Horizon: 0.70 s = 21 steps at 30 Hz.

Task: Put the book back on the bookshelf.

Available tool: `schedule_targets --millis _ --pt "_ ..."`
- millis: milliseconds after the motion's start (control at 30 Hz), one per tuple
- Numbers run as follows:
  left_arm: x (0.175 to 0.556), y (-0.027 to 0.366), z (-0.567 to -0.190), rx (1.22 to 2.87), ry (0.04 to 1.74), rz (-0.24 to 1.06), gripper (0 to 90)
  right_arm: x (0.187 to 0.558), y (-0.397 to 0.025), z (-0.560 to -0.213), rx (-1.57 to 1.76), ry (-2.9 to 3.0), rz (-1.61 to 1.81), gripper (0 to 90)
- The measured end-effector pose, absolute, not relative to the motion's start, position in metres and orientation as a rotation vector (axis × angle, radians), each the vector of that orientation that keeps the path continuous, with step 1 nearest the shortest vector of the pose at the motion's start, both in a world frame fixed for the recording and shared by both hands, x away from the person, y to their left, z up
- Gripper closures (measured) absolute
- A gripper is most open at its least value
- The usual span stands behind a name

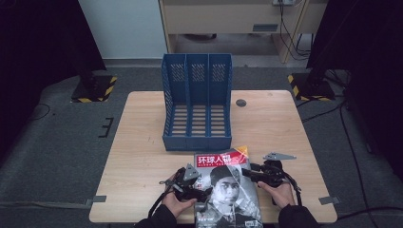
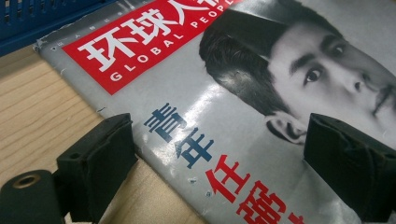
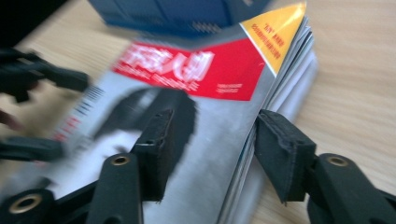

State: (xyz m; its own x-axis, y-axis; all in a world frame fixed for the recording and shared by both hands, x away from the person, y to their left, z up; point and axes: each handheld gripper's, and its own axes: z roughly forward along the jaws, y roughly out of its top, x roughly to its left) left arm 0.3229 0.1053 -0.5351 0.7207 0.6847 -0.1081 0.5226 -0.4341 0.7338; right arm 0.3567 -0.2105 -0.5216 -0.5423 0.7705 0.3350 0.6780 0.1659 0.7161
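While both pairs of jaws stand wide apart, neither one grips anything. On the left gripper (image 2: pixel 219 163) one jaw sits on the wood just off the magazine's (image 2: pixel 243 107) left edge and the other hangs over the printed face on its cover. On the right gripper (image 3: pixel 219 154) one jaw is over the cover and the other is outside the fanned page edges, so the magazine's right edge lies between them; whether they touch it I cannot tell.

From above, the left gripper (image 1: pixel 197 183) and right gripper (image 1: pixel 256 175) flank the magazine (image 1: pixel 228 190), each held in a hand (image 1: pixel 173 204) coming in at the near edge of the table (image 1: pixel 142 142). The magazine lies flat at the table's near edge, its red title band just in front of the blue file rack (image 1: pixel 197 102), which stands upright with three open slots.
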Motion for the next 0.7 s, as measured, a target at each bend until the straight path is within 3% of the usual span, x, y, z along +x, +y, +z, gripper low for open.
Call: schedule_targets --millis 300,433,700 --pt "0.323 0.106 -0.535 2.124 0.925 0.261 7.9 0.354 -0.208 -0.526 1.504 2.369 1.213 47.7" --pt "0.322 0.11 -0.535 2.111 0.929 0.251 10.0 0.345 -0.211 -0.524 1.502 2.369 1.173 36.2" --pt "0.307 0.118 -0.534 2.128 0.895 0.271 17.2 0.317 -0.21 -0.522 1.56 2.433 1.234 35.3"
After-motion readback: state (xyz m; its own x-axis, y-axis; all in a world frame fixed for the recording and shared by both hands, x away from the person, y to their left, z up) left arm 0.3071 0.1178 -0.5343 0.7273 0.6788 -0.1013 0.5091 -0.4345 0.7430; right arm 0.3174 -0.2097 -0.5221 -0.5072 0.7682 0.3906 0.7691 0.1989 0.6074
